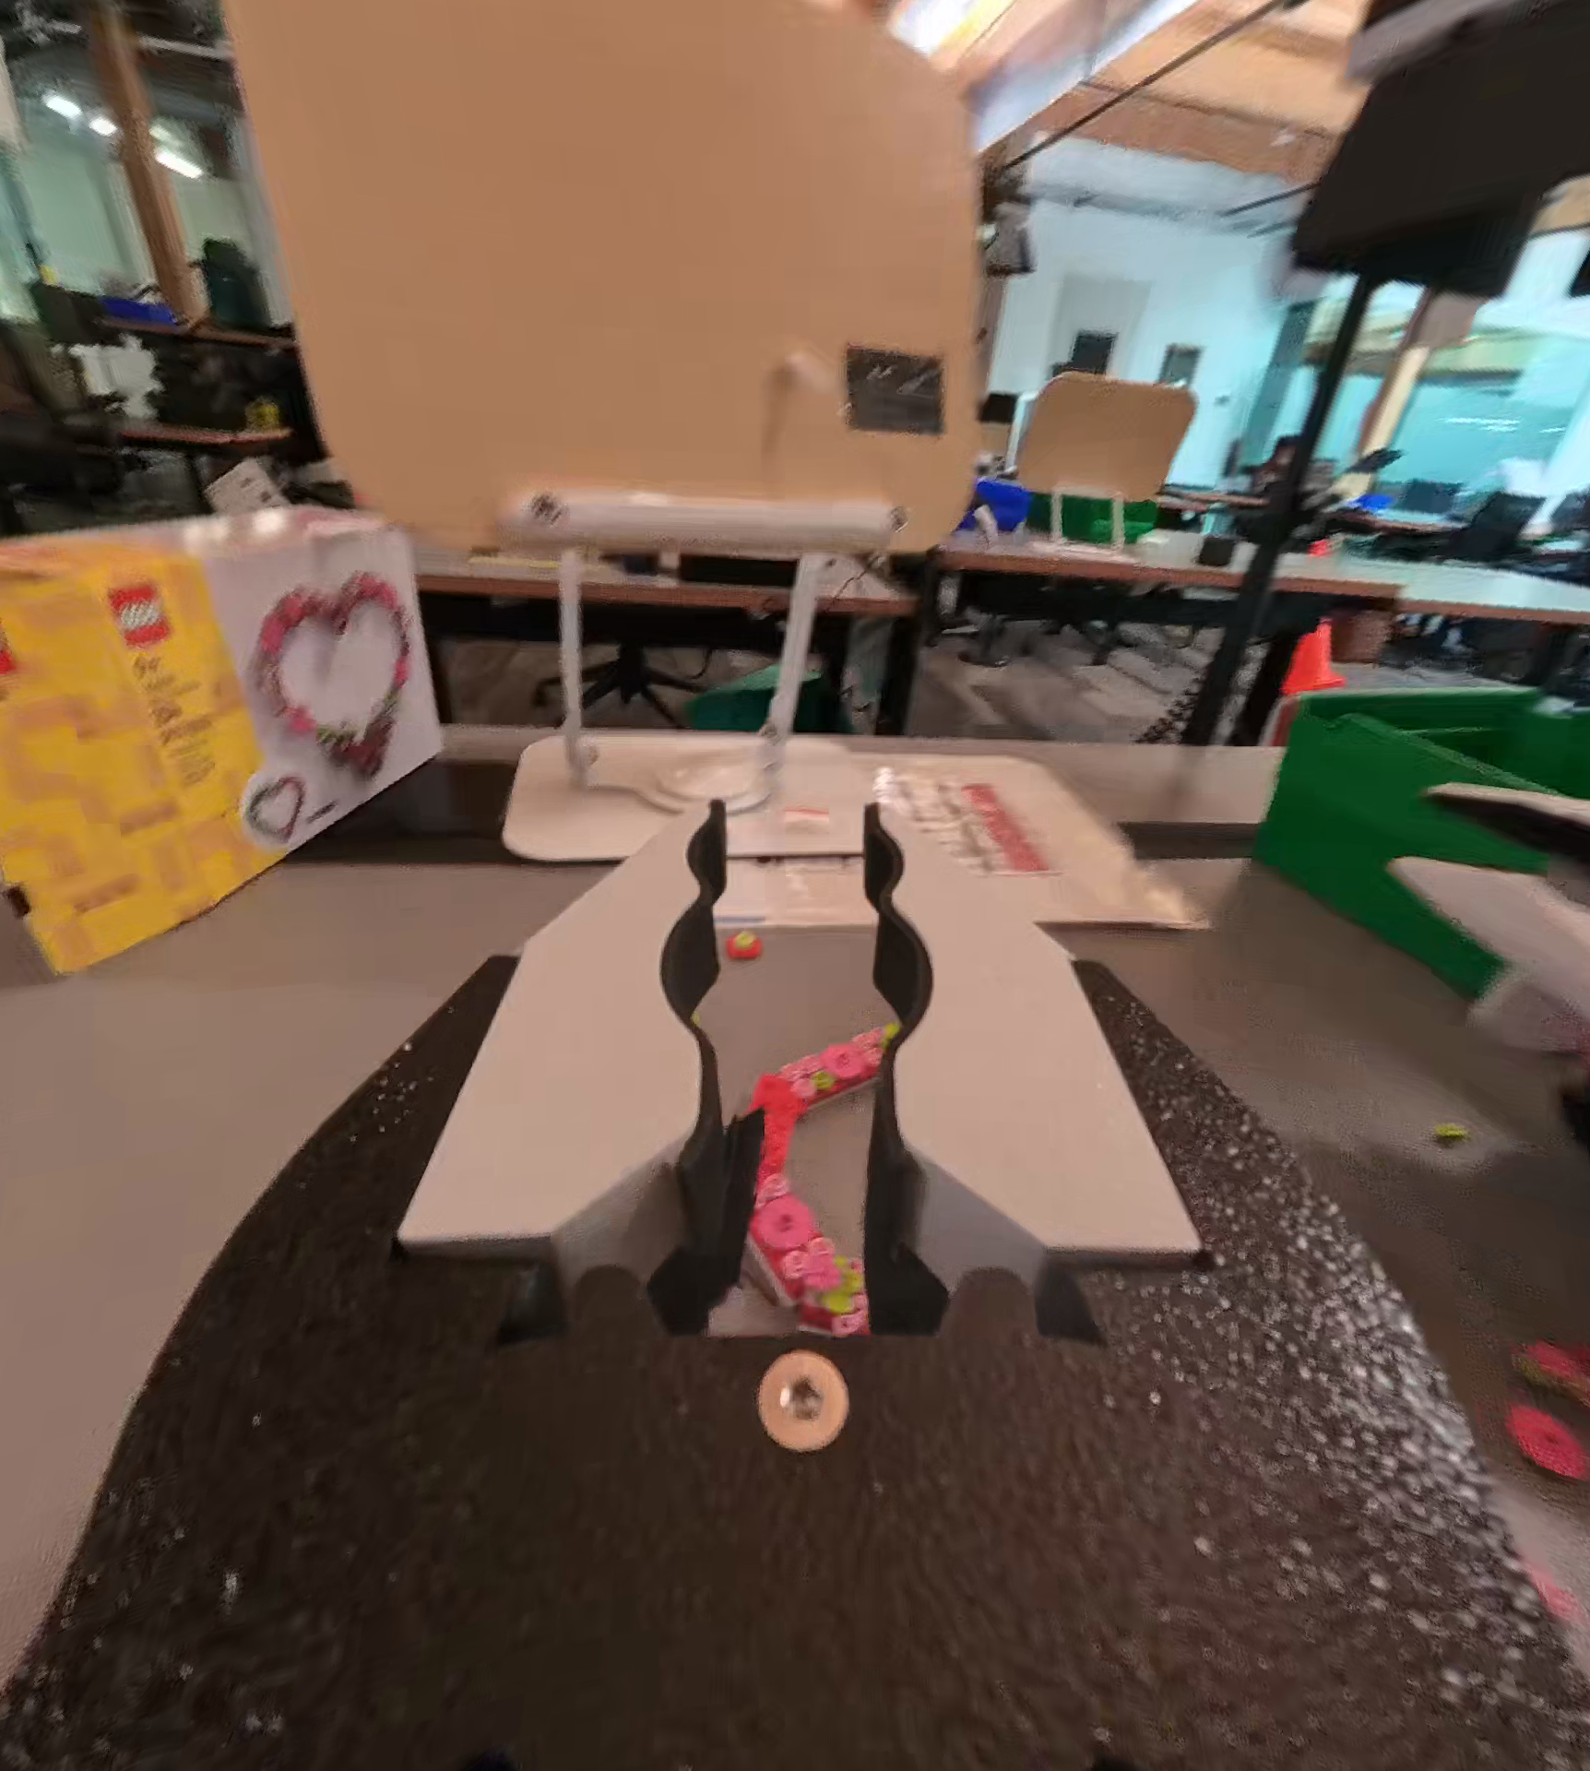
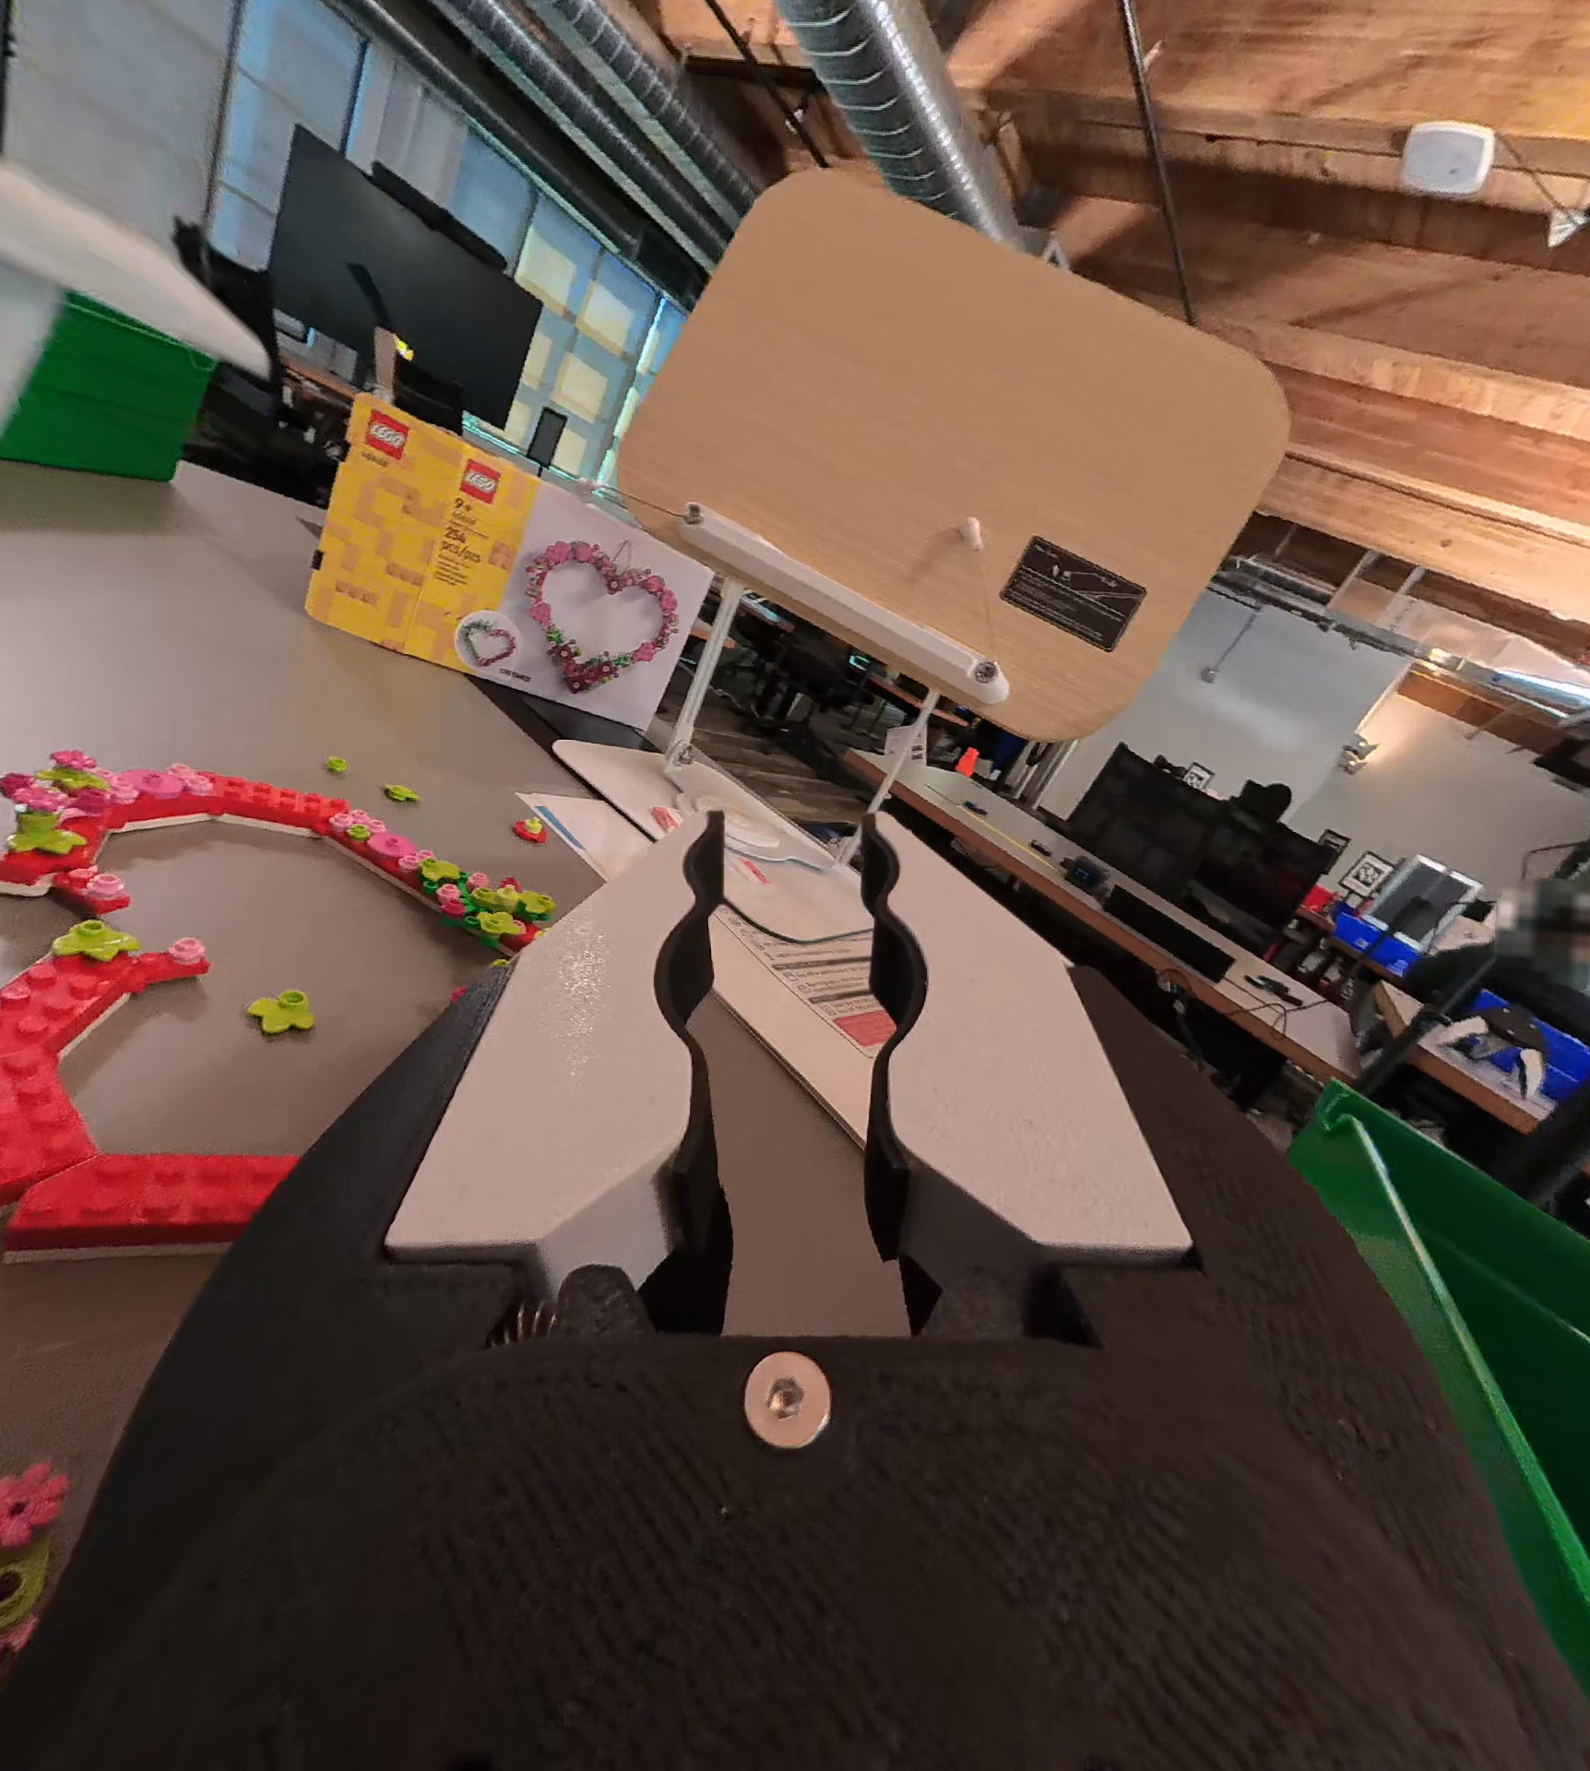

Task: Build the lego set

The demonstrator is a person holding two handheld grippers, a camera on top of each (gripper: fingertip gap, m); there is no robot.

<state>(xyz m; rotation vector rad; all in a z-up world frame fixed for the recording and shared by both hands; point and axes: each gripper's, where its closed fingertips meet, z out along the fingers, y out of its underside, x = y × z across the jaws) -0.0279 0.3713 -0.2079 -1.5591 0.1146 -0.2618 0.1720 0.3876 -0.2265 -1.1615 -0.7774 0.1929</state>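
In the left wrist view my left gripper [image 1: 793, 824] is open and hovers low over the table. A bent red lego strip with pink flowers and lime leaves [image 1: 786, 1222] lies under the gap between the jaws, close to the left pad. My right gripper shows blurred at the right edge [image 1: 1577, 1016]. In the right wrist view my right gripper [image 2: 789, 829] is open and empty above the table. To its left lie a red arc covered with flowers [image 2: 245, 815] and a bare red angled segment [image 2: 34, 1102]. Loose lime leaves [image 2: 281, 1011] lie between them.
The yellow lego box [image 1: 101, 747] stands at the back left. A wooden board on a white stand [image 1: 638, 287] and an instruction sheet [image 2: 820, 987] are ahead. A green bin [image 2: 1491, 1342] is at the right. Loose pink flowers [image 2: 10, 1509] lie near the front left. Tip to tip, the grippers are about 20 cm apart.
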